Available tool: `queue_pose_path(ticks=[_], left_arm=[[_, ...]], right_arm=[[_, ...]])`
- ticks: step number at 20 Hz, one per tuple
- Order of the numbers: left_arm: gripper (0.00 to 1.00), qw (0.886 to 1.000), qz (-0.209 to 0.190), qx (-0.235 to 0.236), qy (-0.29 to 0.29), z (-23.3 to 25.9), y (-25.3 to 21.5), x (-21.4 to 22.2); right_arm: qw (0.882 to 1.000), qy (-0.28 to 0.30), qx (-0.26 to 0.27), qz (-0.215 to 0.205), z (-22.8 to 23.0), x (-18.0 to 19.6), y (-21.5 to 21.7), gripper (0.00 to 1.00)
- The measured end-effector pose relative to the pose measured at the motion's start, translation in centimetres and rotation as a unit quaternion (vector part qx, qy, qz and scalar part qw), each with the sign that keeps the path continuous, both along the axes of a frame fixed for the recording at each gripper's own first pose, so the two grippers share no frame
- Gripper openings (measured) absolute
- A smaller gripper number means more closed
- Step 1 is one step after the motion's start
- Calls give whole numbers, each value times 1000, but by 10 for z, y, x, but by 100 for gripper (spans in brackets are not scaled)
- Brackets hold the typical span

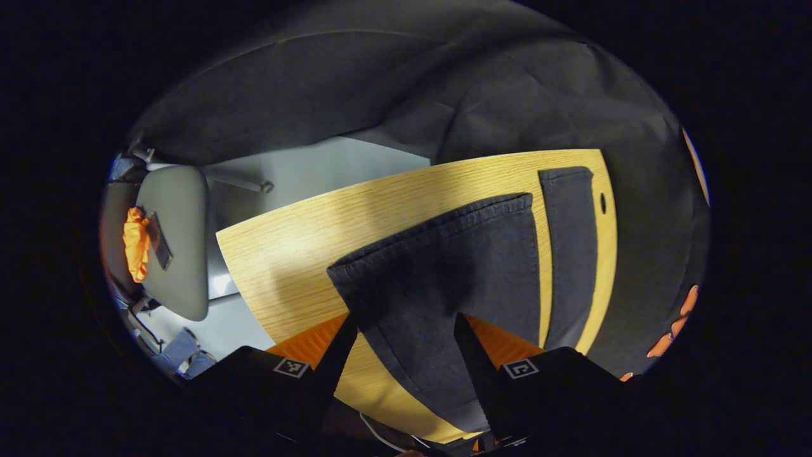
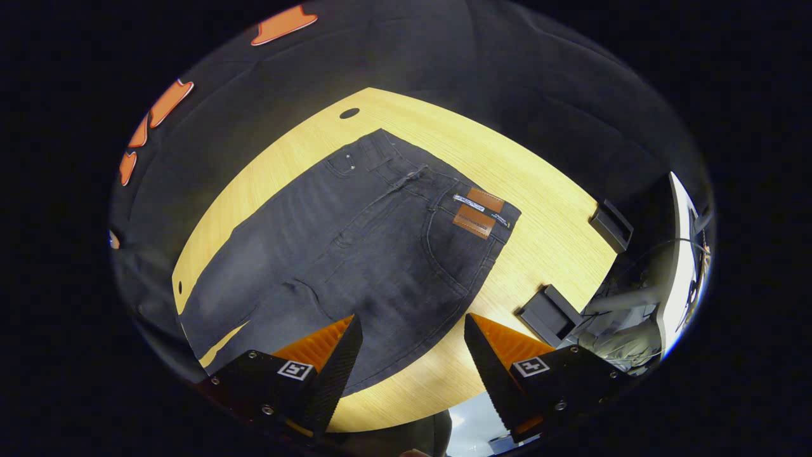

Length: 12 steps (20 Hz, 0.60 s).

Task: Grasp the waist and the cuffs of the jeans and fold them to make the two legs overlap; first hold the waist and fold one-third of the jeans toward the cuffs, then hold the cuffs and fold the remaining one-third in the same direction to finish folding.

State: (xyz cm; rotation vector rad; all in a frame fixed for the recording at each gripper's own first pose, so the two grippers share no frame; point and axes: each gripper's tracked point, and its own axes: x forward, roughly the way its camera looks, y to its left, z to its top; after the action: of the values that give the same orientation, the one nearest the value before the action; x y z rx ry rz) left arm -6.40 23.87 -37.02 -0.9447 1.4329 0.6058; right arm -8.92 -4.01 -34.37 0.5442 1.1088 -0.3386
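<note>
A light wooden tabletop (image 2: 545, 209) is standing inside a booth hung with black cloth, and dark jeans (image 2: 355, 247) are lying flat across it. In the right gripper view, the right claw (image 2: 412, 352) is hovering above the near edge of the tabletop with its jaws spread wide, gripping nothing; its left finger is showing over the hip side of the jeans and its right finger over bare wood. Beyond it, the waist (image 2: 431, 181) is lying toward the far side with two brown leather patches (image 2: 479, 212) at the waistband, while the legs are running off to the left. Two small black blocks (image 2: 549, 314) are sitting on the tabletop near its right edge, well apart from the denim. In the left gripper view, the left claw (image 1: 406, 352) is also hanging wide open and empty over the other end of the jeans, with one trouser leg passing between its fingers. The two cuffs (image 1: 444, 222) are lying apart here, a strip of wood showing between the legs. Off the tabletop to the left, a grey chair (image 1: 177, 241) is standing on a pale floor (image 1: 304, 168), carrying something orange (image 1: 135, 244).
</note>
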Motion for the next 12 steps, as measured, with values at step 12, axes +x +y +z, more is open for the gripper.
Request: queue_pose_path(ticks=[12], left_arm=[[90, 991, -52, 67, 101, -12, -1, -1]], right_arm=[[995, 78, 7, -56, -66, 32, -61, 98]])
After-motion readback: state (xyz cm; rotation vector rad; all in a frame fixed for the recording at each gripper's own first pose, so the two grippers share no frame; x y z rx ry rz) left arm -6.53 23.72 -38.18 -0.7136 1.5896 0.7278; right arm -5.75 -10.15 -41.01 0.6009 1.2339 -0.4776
